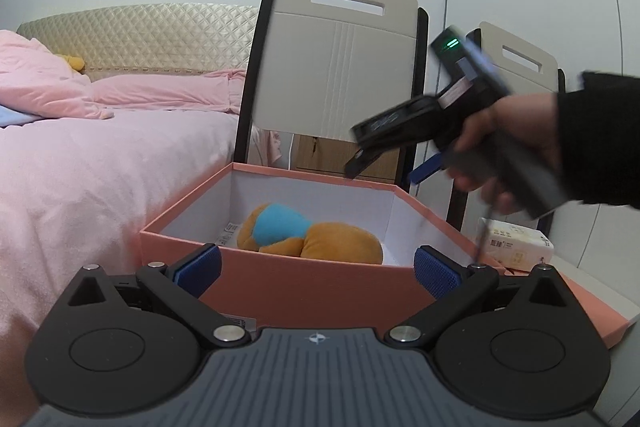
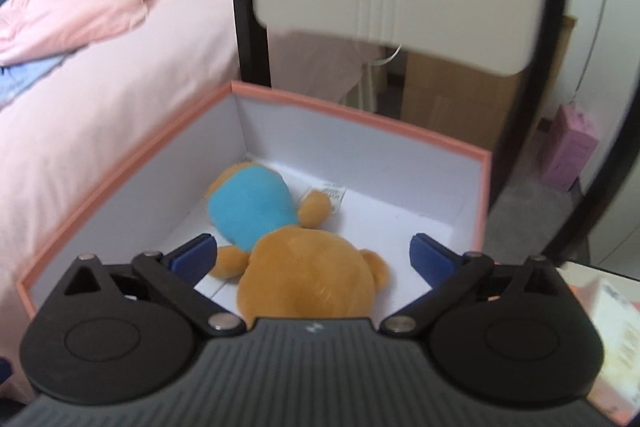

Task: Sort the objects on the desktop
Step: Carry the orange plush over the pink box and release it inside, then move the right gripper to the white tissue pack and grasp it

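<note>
Left gripper (image 1: 316, 273) fingers spread, right gripper (image 2: 314, 255) fingers wide

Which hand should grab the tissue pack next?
Probably the right gripper: it's open and empty above the box, and the tissue pack lies on its side.

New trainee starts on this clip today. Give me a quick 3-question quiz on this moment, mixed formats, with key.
1. True or false: the plush bear lies inside the pink box.
2. Multiple choice: the right gripper is
A. shut on the bear
B. open, above the box, holding nothing
C. shut on the tissue pack
3. Fill in: in the left wrist view, the tissue pack lies ____ the box, to its right.

Key
1. True. The bear lies on the box floor, its blue shirt showing.
2. B. Its jaws stand wide apart with the bear below them, untouched. The left gripper is open too.
3. Outside.
</note>
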Motion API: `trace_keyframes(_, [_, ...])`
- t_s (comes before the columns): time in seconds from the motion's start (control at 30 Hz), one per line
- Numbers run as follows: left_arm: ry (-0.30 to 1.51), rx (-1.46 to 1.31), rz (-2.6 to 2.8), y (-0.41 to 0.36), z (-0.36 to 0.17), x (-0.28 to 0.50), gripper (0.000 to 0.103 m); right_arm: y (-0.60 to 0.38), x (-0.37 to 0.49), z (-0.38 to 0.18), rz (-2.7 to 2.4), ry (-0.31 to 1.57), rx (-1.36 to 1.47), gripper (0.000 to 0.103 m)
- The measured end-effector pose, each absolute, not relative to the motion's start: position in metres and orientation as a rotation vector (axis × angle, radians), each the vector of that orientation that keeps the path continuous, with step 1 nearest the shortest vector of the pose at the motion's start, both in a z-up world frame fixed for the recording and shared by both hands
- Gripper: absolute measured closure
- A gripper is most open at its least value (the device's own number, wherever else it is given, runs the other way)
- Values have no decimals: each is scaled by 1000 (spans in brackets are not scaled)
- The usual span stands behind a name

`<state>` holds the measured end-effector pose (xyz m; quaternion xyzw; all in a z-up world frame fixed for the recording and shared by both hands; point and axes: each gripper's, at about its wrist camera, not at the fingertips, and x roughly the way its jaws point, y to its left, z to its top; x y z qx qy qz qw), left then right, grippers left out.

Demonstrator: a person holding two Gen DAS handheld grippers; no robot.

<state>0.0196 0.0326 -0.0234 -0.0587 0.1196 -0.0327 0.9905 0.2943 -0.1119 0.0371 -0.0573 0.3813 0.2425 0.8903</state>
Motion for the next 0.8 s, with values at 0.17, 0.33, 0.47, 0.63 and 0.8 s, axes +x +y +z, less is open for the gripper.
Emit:
trace_keyframes(0.17, [235,-111,-75,29,-23,17,0,-141,248,64,469,714,-68,0])
trace_keyframes(0.33, [234,-101,-84,25,-23,16,0,-176,189,70,415,633,4,0])
trace_keyframes(0.47, [233,-96,-81,25,-24,17,0,-203,141,66,362,572,50,0])
trace_keyframes(0.63, [226,-93,-80,24,-23,14,0,-223,91,54,316,478,81,0])
trace_keyframes(0.8, [211,-80,-78,21,-21,11,0,-237,49,30,295,409,164,0])
